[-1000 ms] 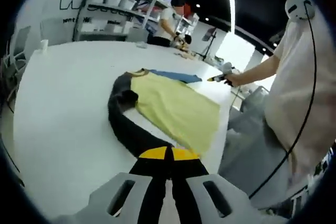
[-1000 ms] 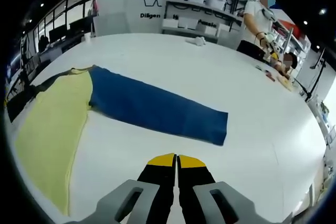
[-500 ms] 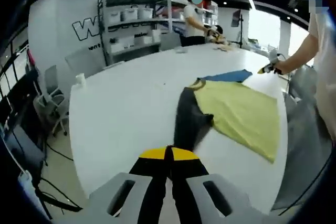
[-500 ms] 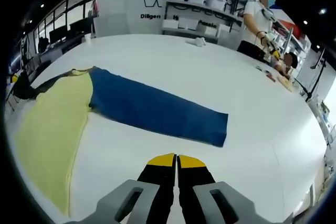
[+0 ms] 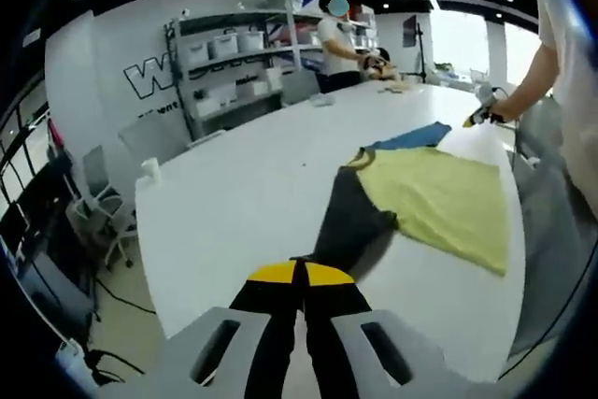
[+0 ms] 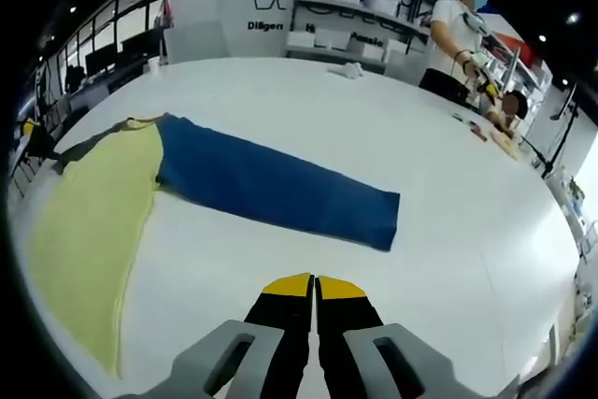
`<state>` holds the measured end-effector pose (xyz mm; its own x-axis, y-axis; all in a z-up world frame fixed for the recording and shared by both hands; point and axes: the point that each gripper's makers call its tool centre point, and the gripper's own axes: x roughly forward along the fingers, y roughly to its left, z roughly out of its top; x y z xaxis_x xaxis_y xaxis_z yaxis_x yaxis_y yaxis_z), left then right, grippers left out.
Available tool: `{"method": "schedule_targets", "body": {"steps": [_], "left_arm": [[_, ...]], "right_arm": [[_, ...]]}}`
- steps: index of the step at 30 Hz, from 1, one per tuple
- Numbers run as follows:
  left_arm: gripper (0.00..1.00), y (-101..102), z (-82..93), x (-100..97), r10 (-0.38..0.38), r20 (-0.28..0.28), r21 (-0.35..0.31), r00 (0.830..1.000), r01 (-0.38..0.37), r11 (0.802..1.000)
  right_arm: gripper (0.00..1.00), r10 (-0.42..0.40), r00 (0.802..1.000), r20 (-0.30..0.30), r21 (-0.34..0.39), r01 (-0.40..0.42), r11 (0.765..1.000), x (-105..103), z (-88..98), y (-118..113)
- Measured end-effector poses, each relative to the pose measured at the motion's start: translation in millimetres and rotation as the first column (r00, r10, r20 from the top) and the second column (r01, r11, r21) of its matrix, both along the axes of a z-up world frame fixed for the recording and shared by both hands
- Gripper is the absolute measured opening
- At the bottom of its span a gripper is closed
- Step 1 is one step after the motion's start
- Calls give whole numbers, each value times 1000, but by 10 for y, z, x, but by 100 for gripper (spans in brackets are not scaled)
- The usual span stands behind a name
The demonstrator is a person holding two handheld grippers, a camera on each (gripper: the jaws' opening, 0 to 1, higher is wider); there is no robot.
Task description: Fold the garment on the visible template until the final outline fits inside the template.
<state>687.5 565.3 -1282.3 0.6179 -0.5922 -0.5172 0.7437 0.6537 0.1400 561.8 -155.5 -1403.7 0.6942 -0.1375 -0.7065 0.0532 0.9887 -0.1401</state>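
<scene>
Sleeves lie spread from the shirt [image 5: 425, 198] on the table [image 6: 448, 184], ready for folding; left gripper [image 5: 299, 273] and right gripper [image 6: 313, 285] hold their fingers pressed together, empty.

Garment [image 6: 103, 203] — yellow body, blue sleeve, dark, perhaps grey, sleeve — on white table [image 6: 374, 128].

closed left gripper [image 5: 300, 273] at dark sleeve [image 5: 348, 223] of garment [image 5: 430, 195]

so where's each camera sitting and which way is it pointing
Left gripper view: rides the left claw, shut on the dark sleeve, facing along the table; the person's arm shows.
Right gripper view: rides the right claw, shut, facing the blue sleeve.
Shared: the garment's yellow body, the shelves.
</scene>
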Motion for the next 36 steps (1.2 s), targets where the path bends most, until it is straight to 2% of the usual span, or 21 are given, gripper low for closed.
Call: {"method": "schedule_targets", "body": {"steps": [4,6,11,15,18,20,22,23,30,33,36], "left_arm": [[2,-81,-9,-61,-40,1,-10,999,40,999],[2,-168,-42,-150,-97,-10,-12,995,97,995],[2,-285,-205,-377,-211,-32,52,977,212,976],[2,-375,-306,-521,-252,-52,85,966,256,963],[2,-430,-445,-672,-301,-81,131,950,309,942],[2,-432,-557,-761,-344,-101,193,933,358,914],[2,-469,-675,-845,-367,-125,207,922,386,899],[2,-484,-710,-855,-366,-125,212,922,386,898],[2,-525,-947,-939,-313,-164,149,935,338,929],[3,-512,-1023,-961,-244,-186,101,952,266,959],[4,-513,-1070,-1030,-185,-215,29,959,195,980]], "right_arm": [[0,4,1000,-5,-1,-4,1000,-7,-12,15],[0,6,1000,-7,-2,-6,1000,-9,-9,27],[0,9,1000,-10,-4,-9,1000,-2,-19,33],[0,13,1000,-14,-4,-13,1000,-4,-35,49],[0,19,1000,-17,-4,-19,1000,1,-41,72],[0,21,1000,-18,-2,-21,1000,2,-49,80],[0,24,1000,-19,-2,-24,1000,5,-53,91],[0,26,999,-20,-1,-26,1000,5,-56,100],[0,27,999,-21,1,-27,1000,-1,-51,118],[0,27,999,-21,1,-27,1000,-1,-56,109],[0,26,999,-21,2,-26,1000,-5,-60,111]]}}
